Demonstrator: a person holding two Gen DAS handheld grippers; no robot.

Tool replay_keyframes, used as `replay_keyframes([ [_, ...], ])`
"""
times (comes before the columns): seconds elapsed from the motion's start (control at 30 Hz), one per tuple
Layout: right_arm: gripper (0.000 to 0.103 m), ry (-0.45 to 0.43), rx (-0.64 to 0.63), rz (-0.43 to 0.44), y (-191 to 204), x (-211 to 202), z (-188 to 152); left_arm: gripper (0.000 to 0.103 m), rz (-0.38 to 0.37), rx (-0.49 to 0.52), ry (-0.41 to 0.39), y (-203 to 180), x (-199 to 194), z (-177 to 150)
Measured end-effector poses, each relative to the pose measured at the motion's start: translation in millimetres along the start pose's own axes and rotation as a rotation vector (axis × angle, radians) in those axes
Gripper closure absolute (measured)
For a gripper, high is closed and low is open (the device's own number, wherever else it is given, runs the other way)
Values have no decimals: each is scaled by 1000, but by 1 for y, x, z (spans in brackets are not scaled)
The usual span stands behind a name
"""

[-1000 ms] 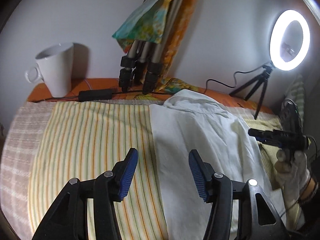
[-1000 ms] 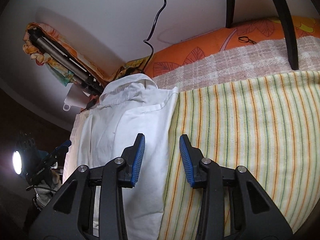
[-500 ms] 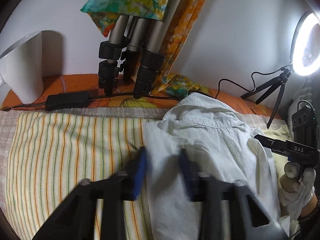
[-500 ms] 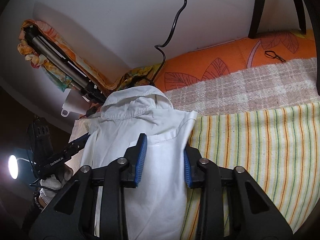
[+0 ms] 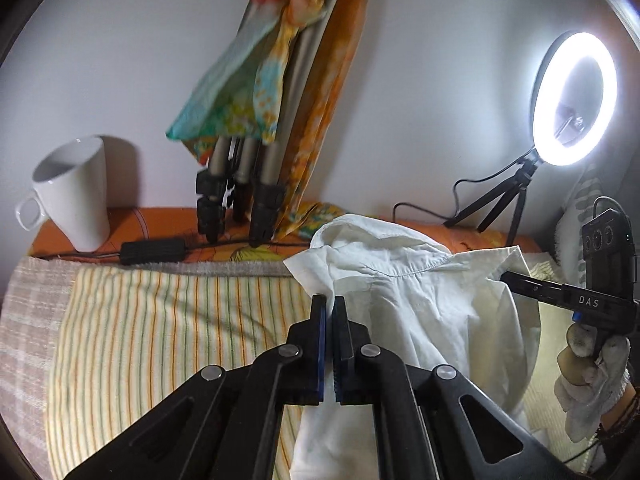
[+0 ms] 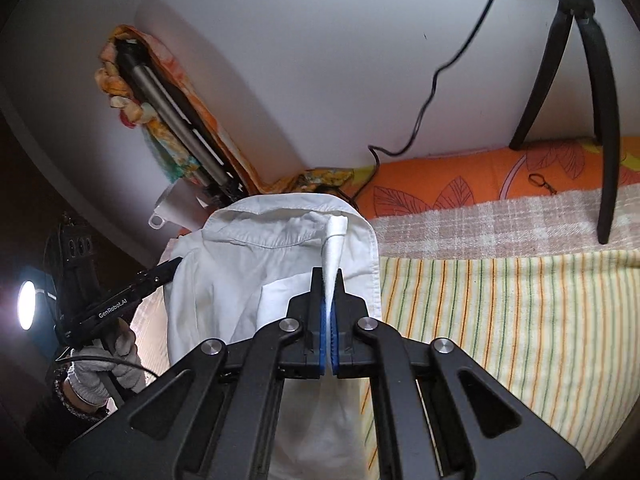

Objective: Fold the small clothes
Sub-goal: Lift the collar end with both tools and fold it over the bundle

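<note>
The white shirt (image 5: 420, 304) lies on the striped bed. Both grippers, left (image 5: 329, 308) and right (image 6: 329, 280), pinch its shoulders tight. They should lift together, evenly, so it folds straight.

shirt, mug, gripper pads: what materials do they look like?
Shirt: thin woven fabric, likely cotton, matte white; it creases softly and shows a stitched collar seam.
Mug: glazed ceramic by the look, smooth white with a soft sheen and thick rim.
Pads: blue, probably rubber or soft plastic; ribbed edge in the left wrist view.
</note>
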State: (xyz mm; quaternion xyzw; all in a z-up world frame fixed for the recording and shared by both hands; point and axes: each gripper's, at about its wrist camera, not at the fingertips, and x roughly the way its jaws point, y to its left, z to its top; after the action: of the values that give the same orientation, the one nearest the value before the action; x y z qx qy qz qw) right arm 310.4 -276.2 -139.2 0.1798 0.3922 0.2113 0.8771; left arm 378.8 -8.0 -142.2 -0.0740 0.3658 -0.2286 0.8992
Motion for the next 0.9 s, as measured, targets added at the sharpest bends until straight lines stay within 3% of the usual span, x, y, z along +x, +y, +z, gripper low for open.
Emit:
replay_keyframes([
  [0.4,100,-56,-23,38,45,-85,-32,103,-7,10,-72,-26,-93,-26],
  [0.6,100,-62,-21,48,60,-119,-74,103,-1,37,-75,-46,-135,-60],
  [0.9,100,-10,-75,-22,80,-141,-148,103,13,50,-25,-57,-172,-121],
])
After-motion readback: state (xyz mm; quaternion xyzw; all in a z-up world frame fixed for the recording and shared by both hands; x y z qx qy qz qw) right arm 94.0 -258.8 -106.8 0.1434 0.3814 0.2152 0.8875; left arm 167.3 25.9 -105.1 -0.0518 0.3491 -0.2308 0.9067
